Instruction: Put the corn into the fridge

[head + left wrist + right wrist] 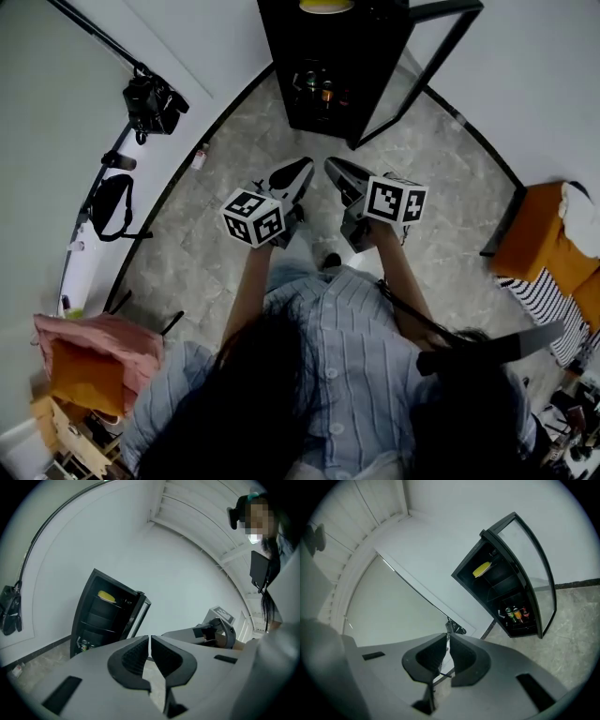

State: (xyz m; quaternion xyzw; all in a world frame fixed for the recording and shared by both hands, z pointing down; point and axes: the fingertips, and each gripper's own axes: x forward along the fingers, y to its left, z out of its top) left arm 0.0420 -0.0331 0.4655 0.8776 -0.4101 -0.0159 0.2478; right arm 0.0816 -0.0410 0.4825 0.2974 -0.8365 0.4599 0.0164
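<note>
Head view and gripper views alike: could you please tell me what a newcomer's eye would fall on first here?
The black fridge stands by the white wall with its glass door swung open. The yellow corn lies on an upper shelf and coloured bottles stand on the bottom one. Facing it, the left gripper and right gripper are held side by side, both shut and empty.

Your way into the fridge [366,56] open, its glass door [529,559] swung out rightward, bottles [515,614] crowding its bottom shelf [523,626], floor [309,145] before it bare.
</note>
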